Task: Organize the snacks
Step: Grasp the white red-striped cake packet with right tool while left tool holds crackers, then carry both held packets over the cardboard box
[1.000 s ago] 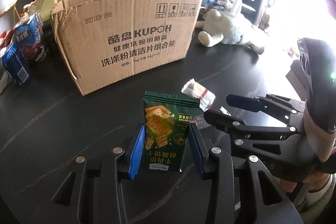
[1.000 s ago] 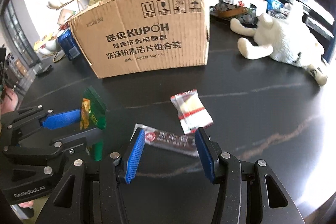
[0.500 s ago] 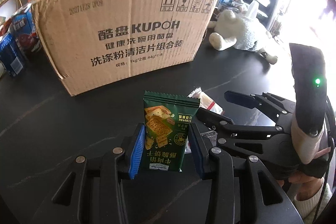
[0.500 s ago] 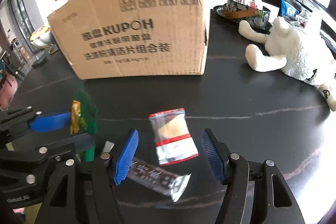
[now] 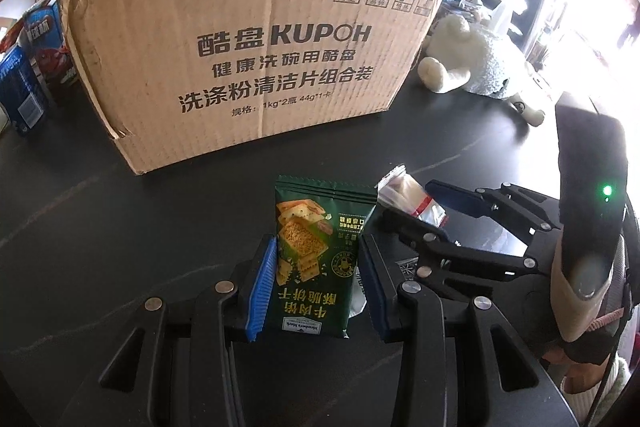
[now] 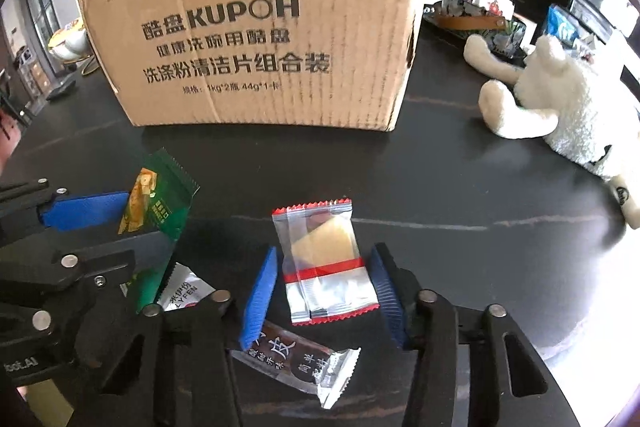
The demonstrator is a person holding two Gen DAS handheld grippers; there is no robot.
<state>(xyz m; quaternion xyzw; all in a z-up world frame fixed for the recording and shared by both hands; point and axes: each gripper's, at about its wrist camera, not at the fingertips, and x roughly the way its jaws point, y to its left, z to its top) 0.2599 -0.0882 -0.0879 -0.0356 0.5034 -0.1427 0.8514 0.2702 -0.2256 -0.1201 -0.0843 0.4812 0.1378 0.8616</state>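
I've brought both grippers closer to the cardboard box (image 5: 248,43). My left gripper (image 5: 318,281) clamps the green cracker packet (image 5: 316,259) upright. My right gripper (image 6: 326,285) stands open around the clear wafer packet (image 6: 324,259), seemingly without contact, on the black table (image 6: 460,187).

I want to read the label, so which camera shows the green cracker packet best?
The left wrist view: the green cracker packet faces the lens between the left gripper pads, print upside down. The right wrist view shows it obliquely from the side, partly hidden behind that gripper.
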